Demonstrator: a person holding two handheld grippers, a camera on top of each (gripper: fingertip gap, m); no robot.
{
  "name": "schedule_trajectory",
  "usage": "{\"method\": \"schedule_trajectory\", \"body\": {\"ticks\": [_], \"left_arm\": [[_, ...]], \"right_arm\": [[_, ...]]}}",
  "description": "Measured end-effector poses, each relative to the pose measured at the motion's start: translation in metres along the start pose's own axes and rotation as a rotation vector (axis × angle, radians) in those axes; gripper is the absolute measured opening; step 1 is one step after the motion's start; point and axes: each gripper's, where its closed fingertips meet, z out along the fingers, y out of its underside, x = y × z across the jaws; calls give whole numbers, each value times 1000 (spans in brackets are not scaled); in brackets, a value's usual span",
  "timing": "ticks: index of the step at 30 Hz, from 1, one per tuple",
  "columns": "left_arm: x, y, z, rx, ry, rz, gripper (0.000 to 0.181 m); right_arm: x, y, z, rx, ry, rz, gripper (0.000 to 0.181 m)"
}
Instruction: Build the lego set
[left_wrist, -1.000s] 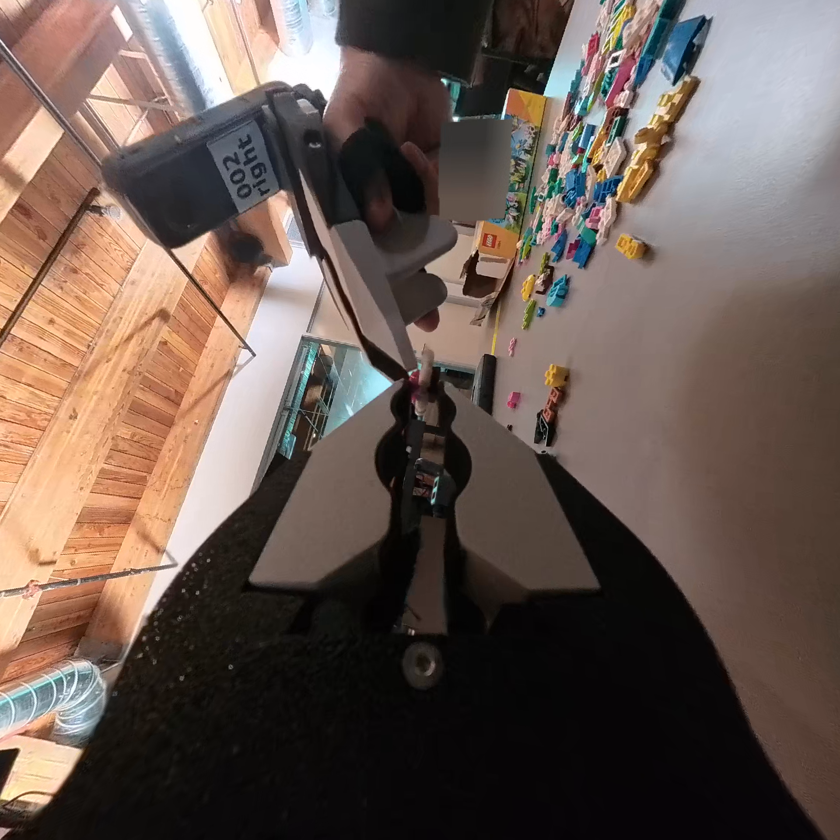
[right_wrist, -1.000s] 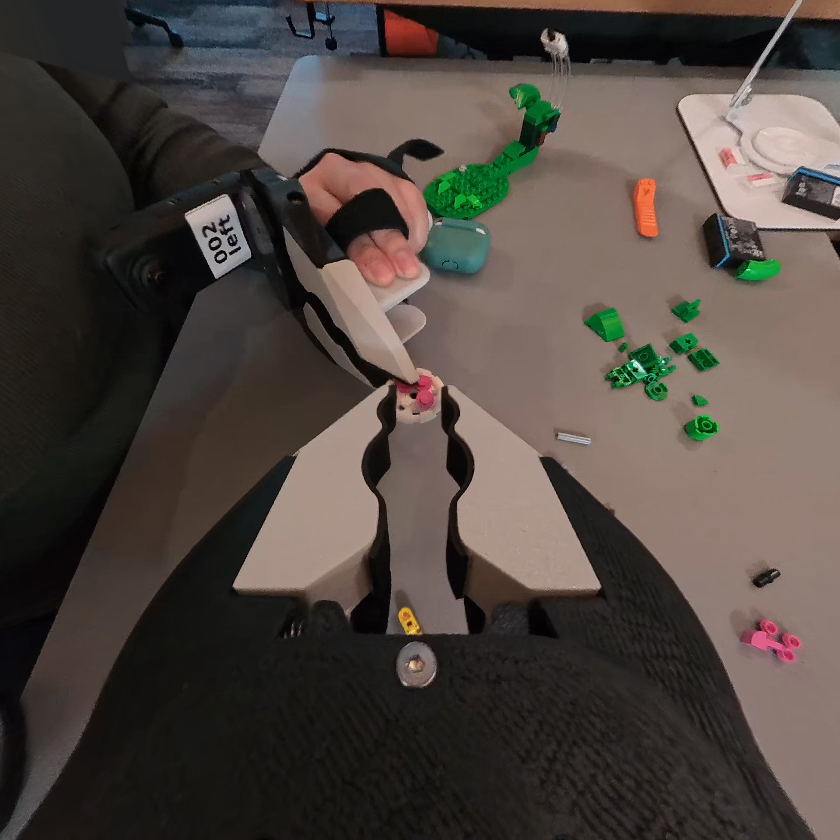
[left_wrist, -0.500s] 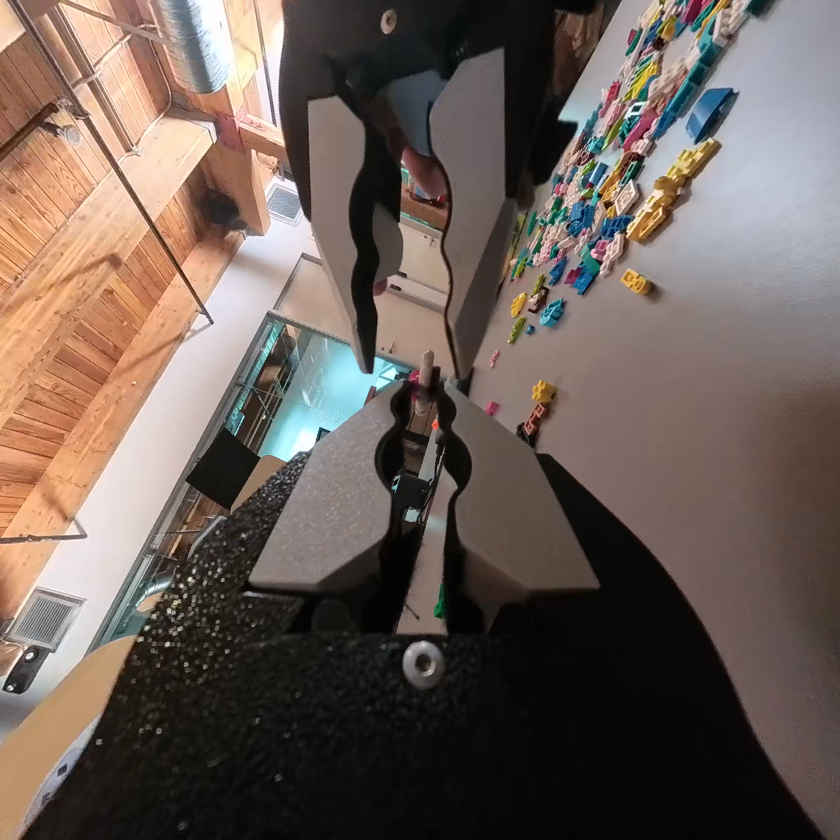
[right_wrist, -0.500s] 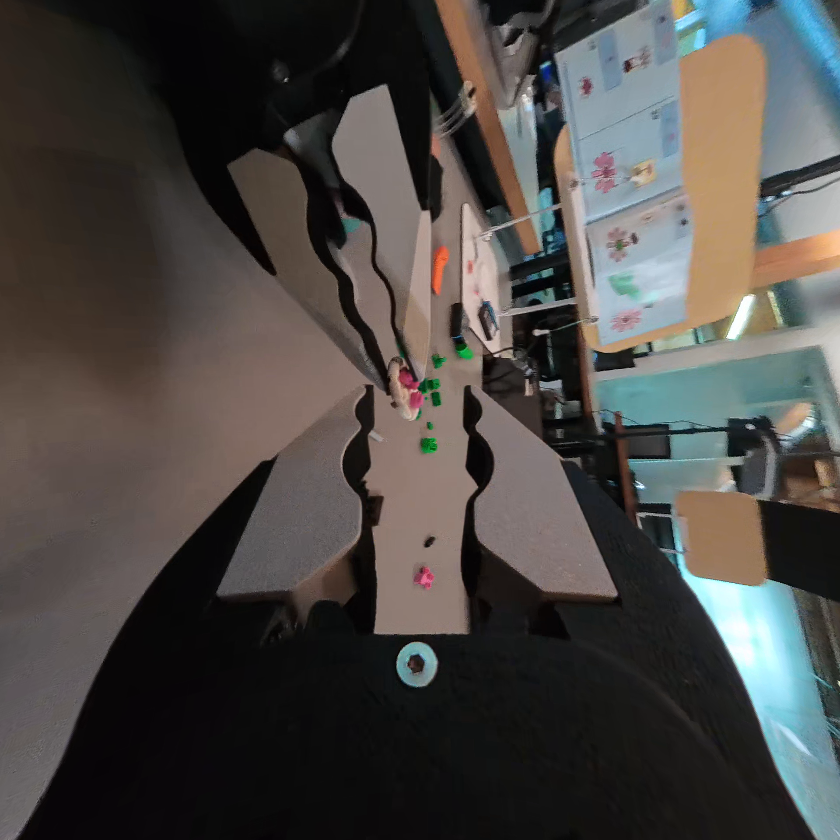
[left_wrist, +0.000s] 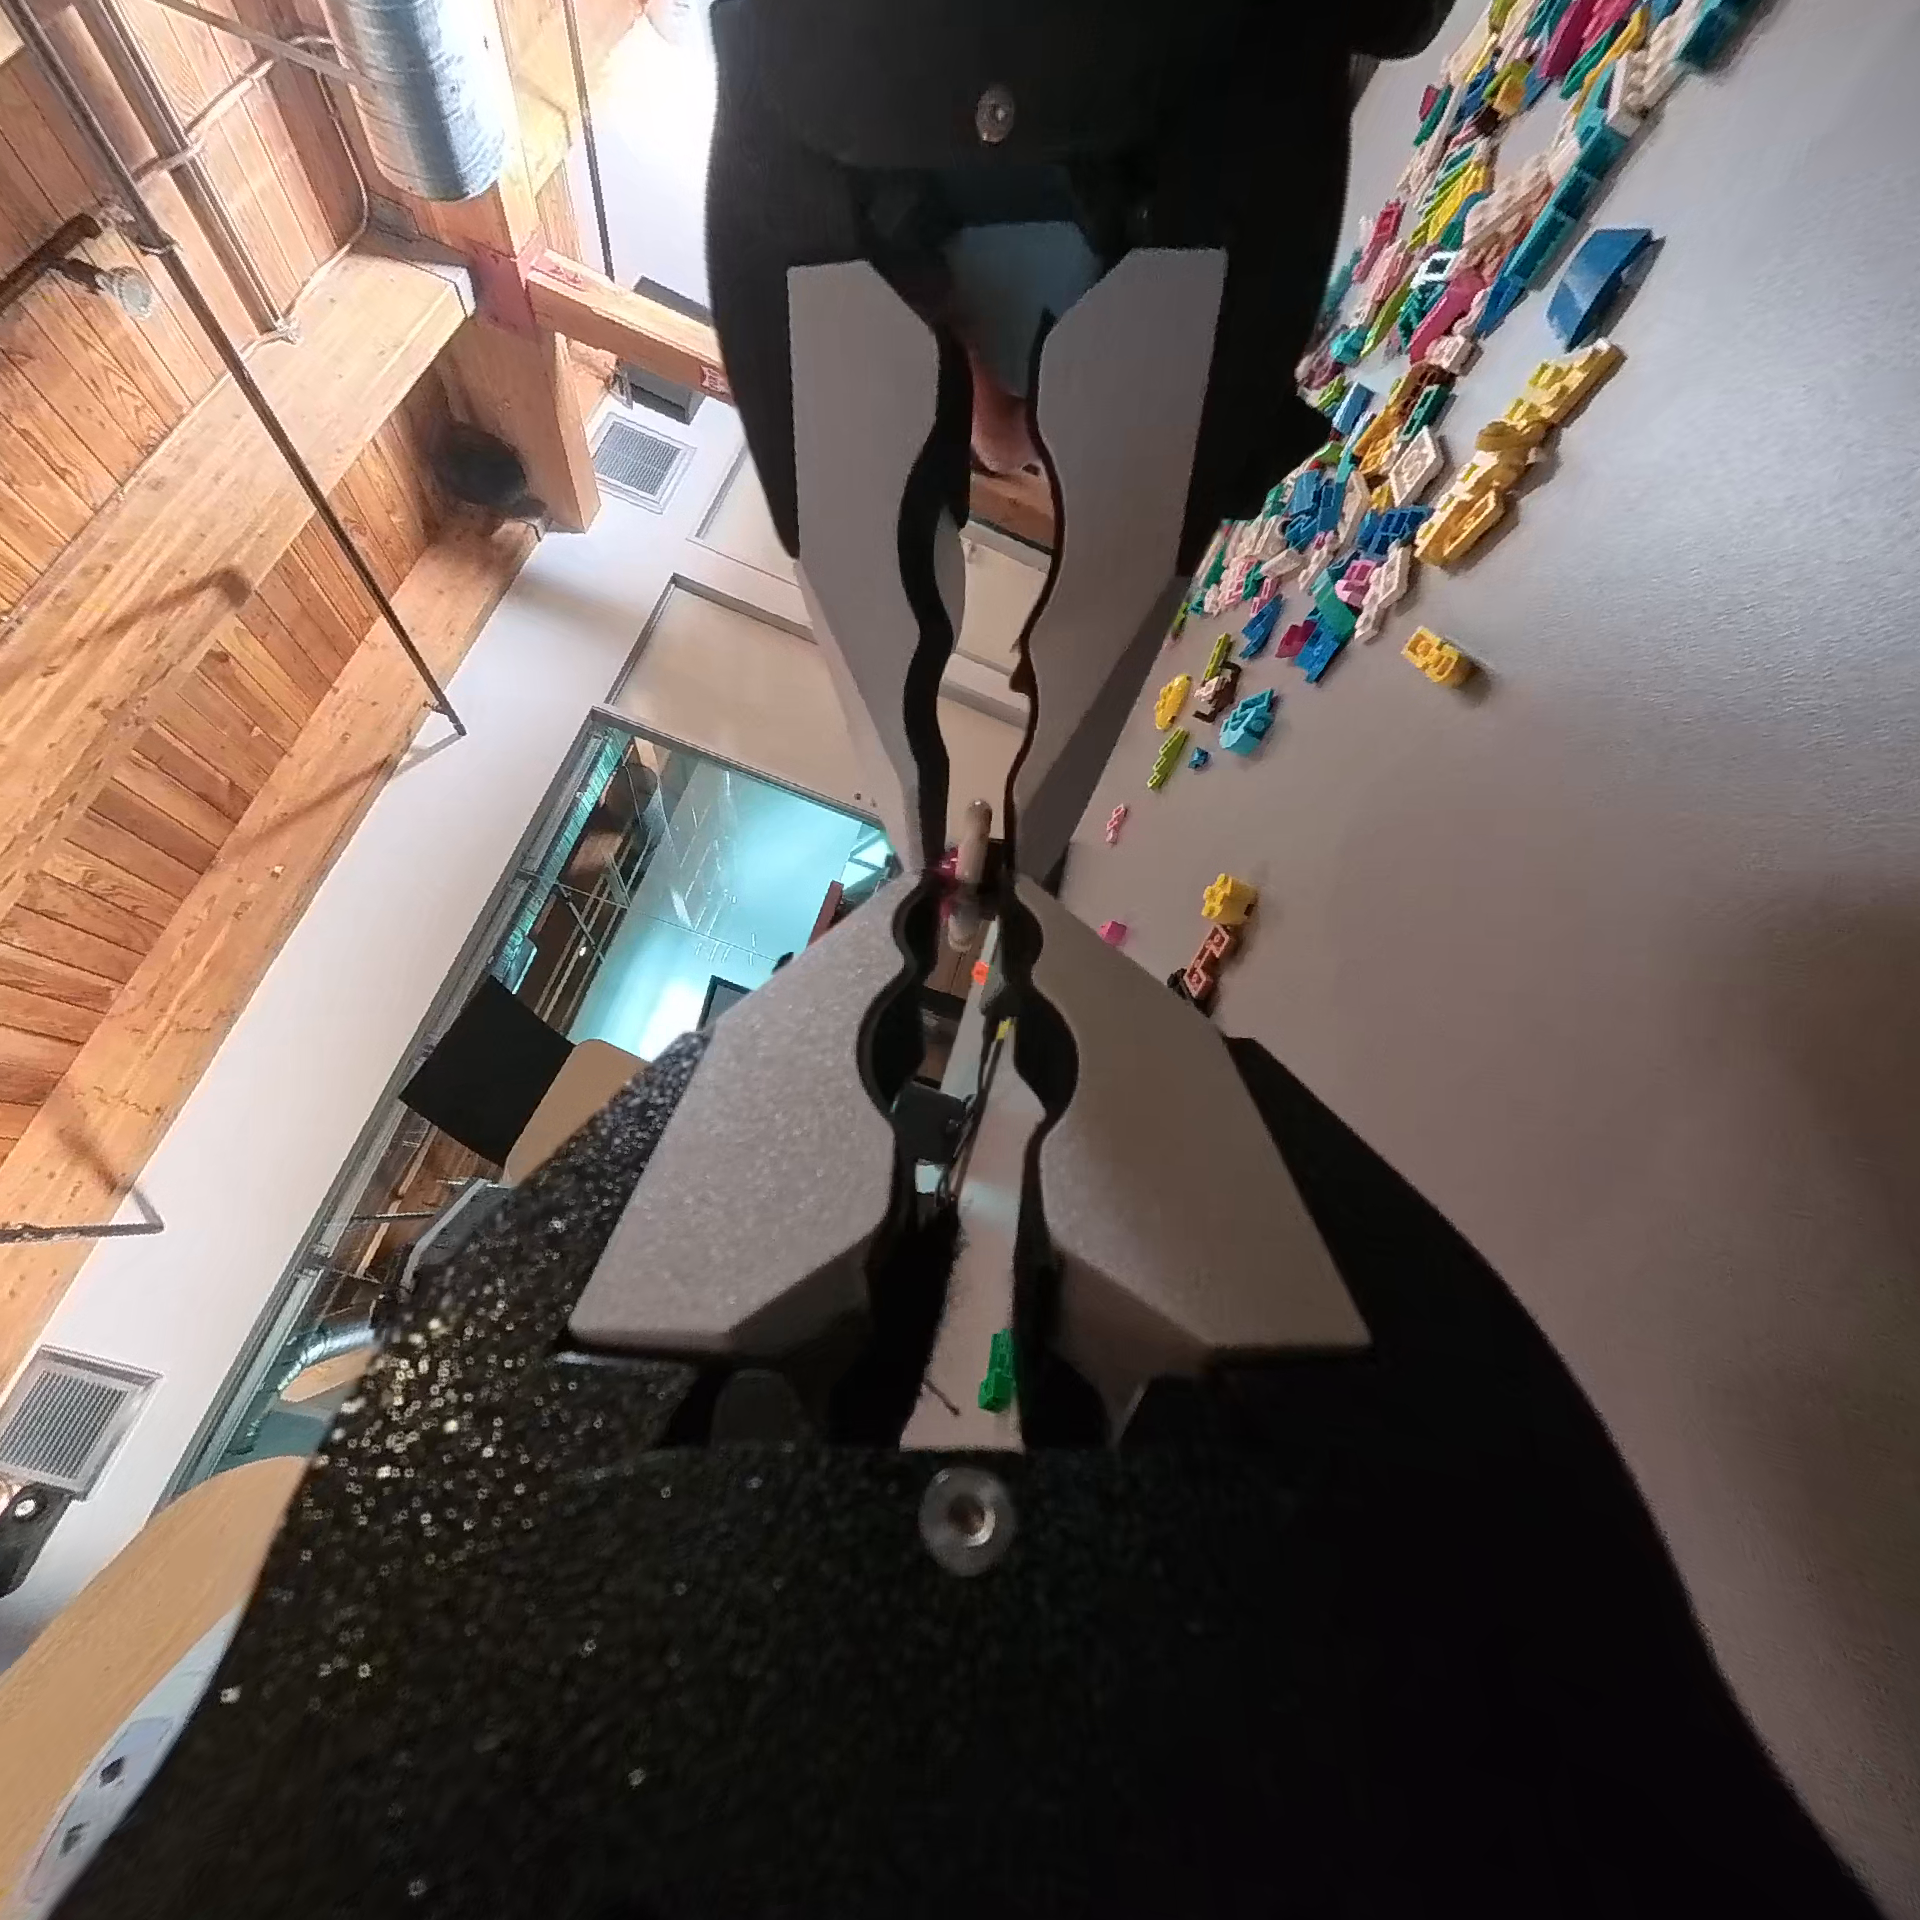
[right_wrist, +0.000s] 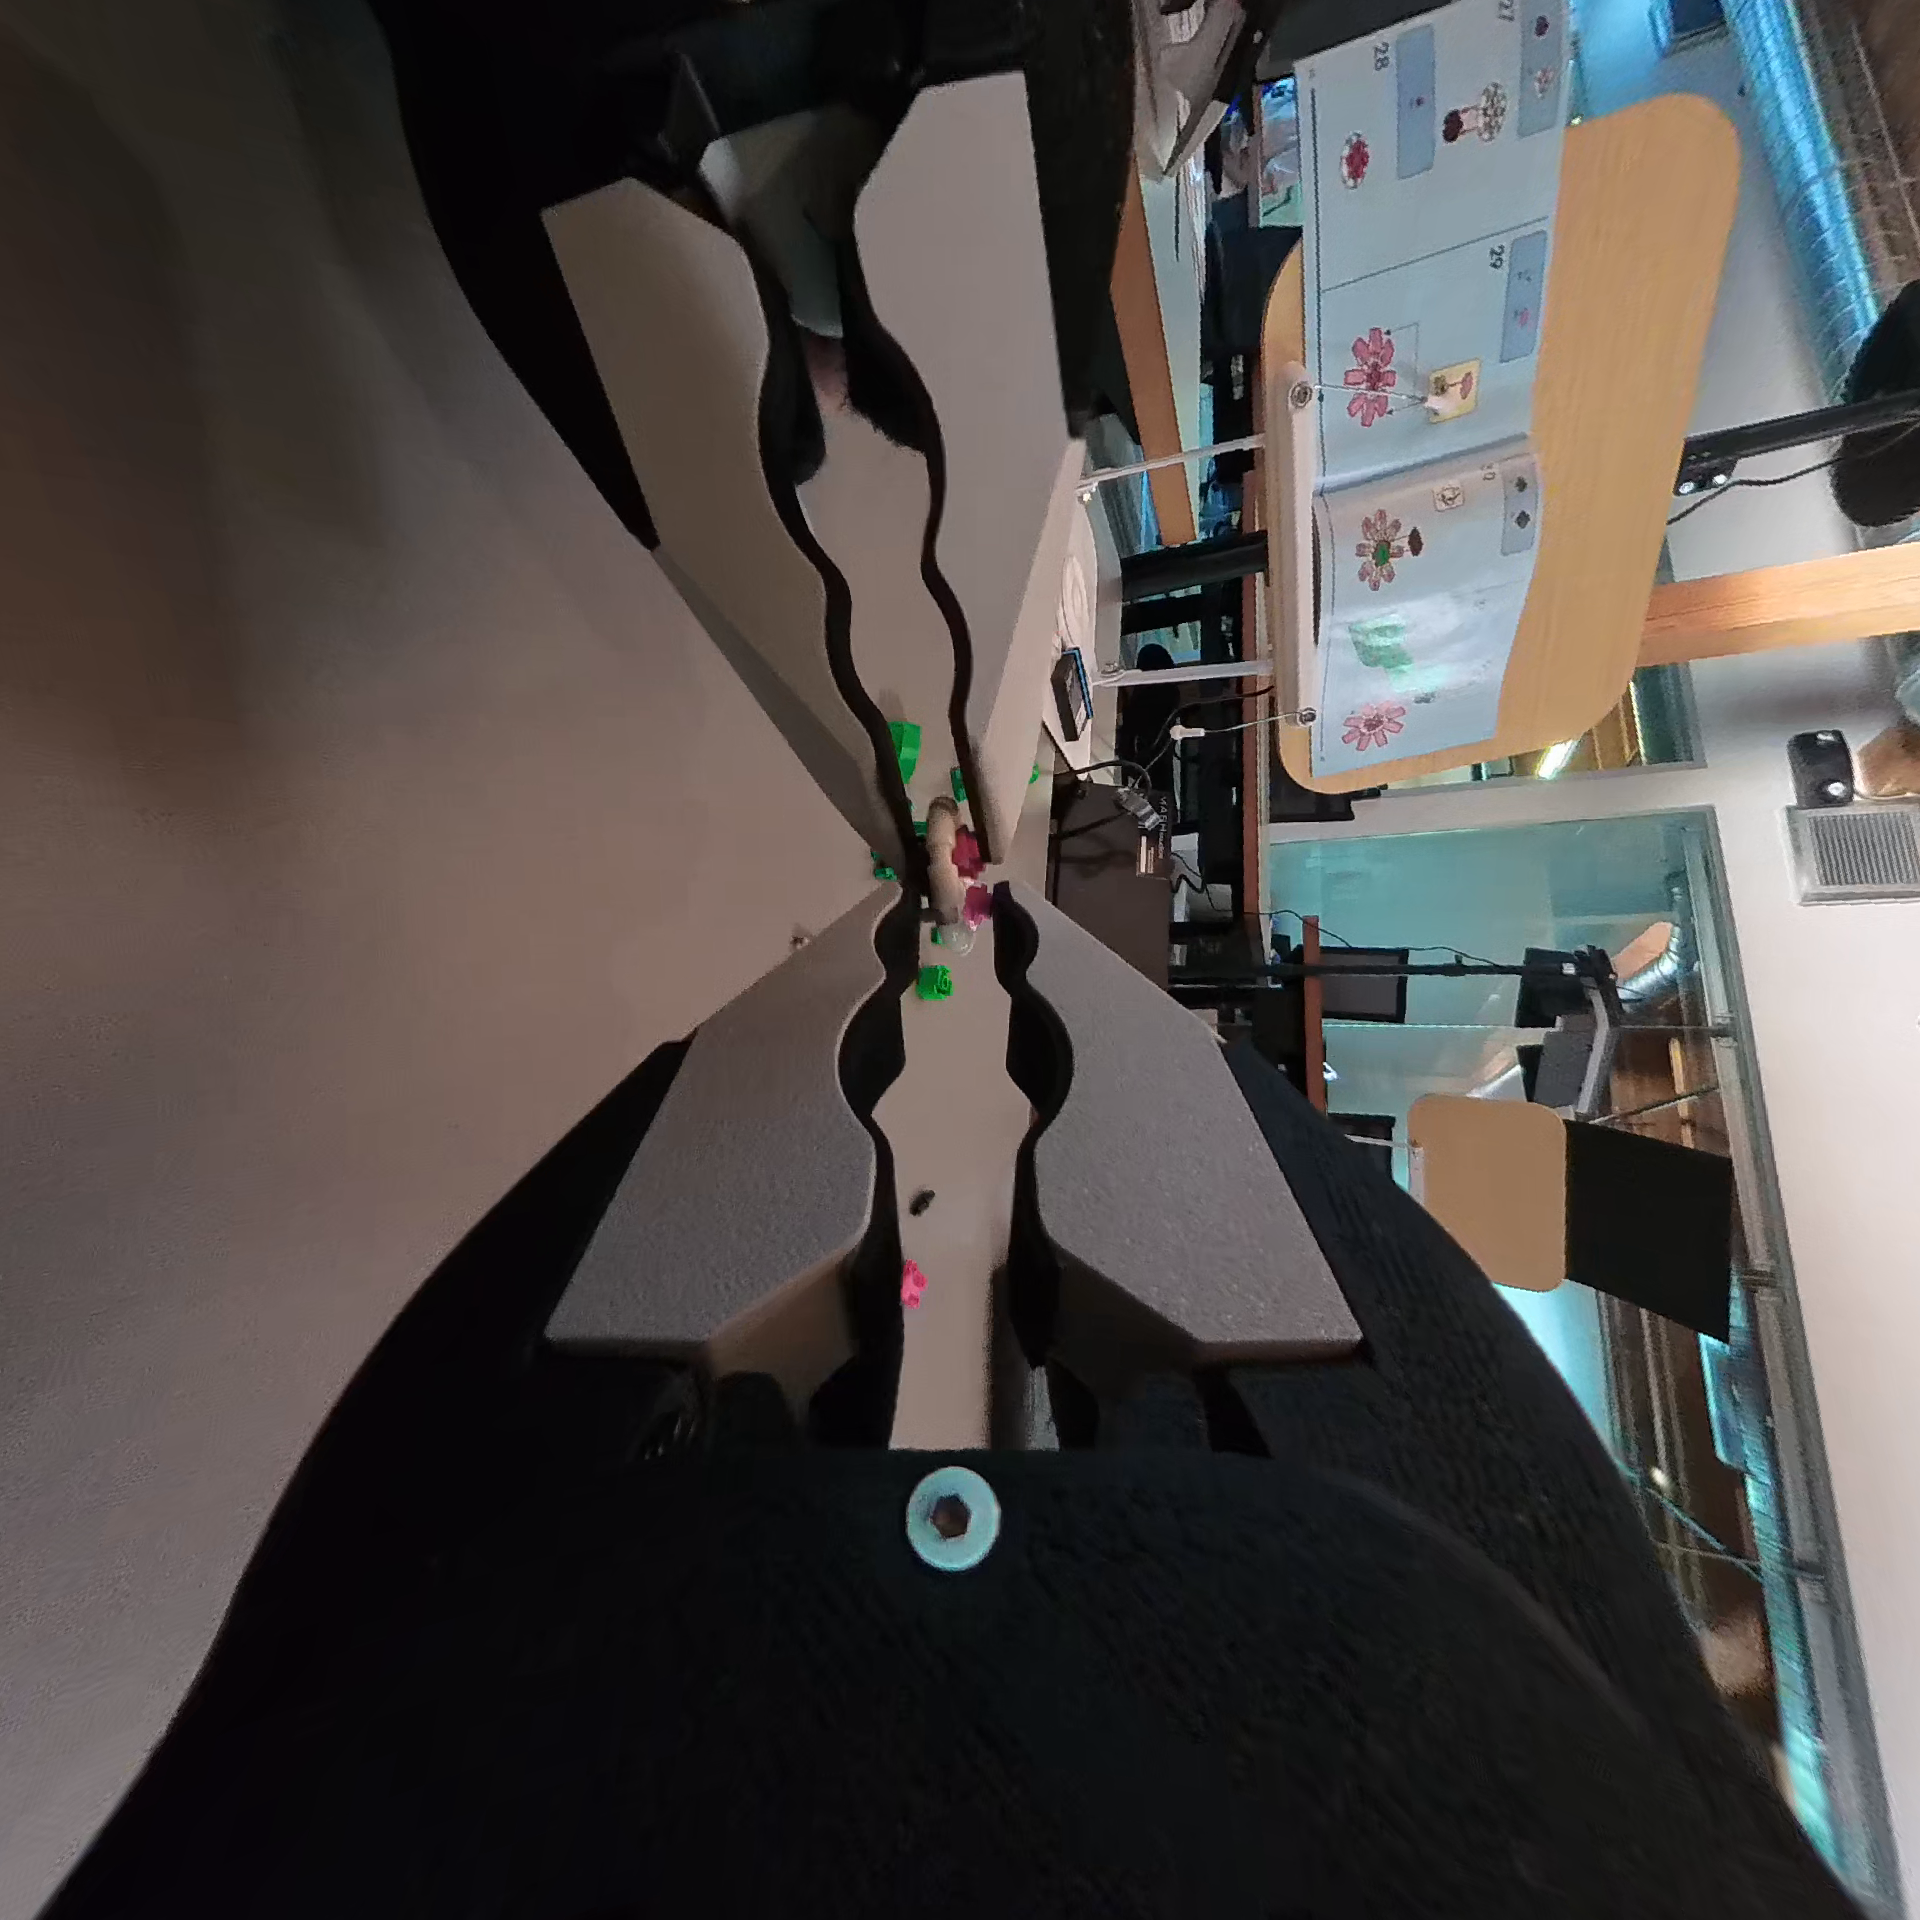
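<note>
grey table (left_wrist: 1558, 935) bare nearby (bricks (left_wrist: 1382, 499) farther) | left gripper (left_wrist: 961, 909) clamps flower piece (left_wrist: 961, 883) | right gripper (right_wrist: 951, 914) clamps it too

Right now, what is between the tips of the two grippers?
A small cream-and-pink flower piece sits between the left gripper and right gripper tips, nothing else; both wrist views show it.

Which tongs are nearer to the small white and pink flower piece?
Left, but only slightly. The left tongs pinch the flower piece between their tips. The right tongs face them tip to tip, straddling its other end; whether they touch it is unclear.
</note>
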Motion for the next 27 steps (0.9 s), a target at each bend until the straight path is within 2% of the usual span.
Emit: {"method": "schedule_trajectory", "body": {"ticks": [6, 11, 17, 20, 23, 27], "left_arm": [[0, -1, 0, 4, 17, -42, 7], [2, -2, -1, 9, 35, -75, 8], [9, -5, 0, 21, 75, -106, 7], [13, -7, 0, 39, 105, -155, 8], [16, -10, 0, 81, 167, -289, 8], [6, -13, -1, 144, 167, -455, 9]], "right_arm": [[0, 0, 0, -66, 26, -241, 11], [-2, 0, -1, -100, 7, -303, 10], [-11, 3, -5, -116, -73, -284, 9], [-14, 3, -7, -108, -132, -192, 10], [-18, 2, -10, -59, -225, 61, 11], [-9, -2, -12, -3, -200, 210, 11]]}}
